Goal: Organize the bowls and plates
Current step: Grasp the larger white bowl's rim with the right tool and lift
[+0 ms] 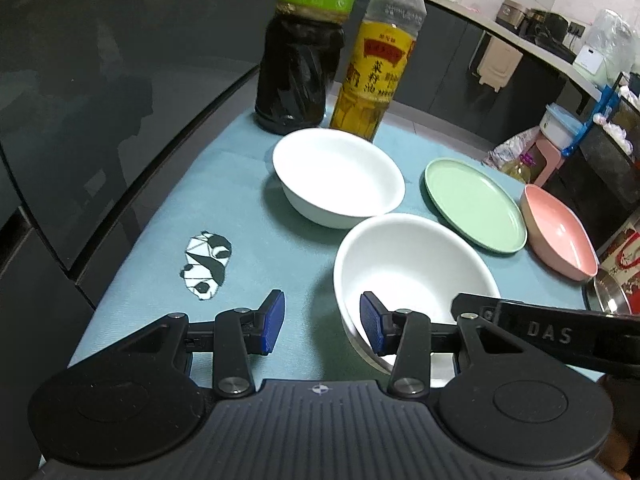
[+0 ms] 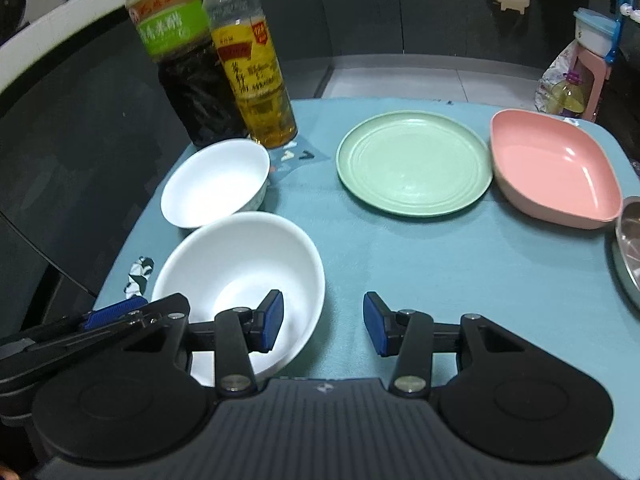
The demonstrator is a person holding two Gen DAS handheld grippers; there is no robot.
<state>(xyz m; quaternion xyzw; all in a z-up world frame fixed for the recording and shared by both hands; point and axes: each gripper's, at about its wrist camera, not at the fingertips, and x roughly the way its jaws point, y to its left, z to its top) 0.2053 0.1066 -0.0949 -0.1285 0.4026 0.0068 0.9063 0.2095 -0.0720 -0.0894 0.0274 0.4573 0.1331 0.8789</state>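
Nearest to us, the left tongs (image 1: 322, 322) stood spread wide and empty, their right pad over the near rim of the big white bowl (image 1: 416, 276). Our right tongs (image 2: 323, 322) gaped too, holding nothing, their left pad hanging inside that bowl (image 2: 240, 276). At twelve o'clock from it sat the smaller white bowl (image 2: 216, 182), just beside it. Behind stood a dark vinegar bottle (image 2: 180, 60) and a yellow oil bottle (image 2: 252, 68). Toward two o'clock on the teal worktop (image 2: 460, 272) lay the green plate (image 2: 414, 162), with the pink dish (image 2: 554, 168) just beside it.
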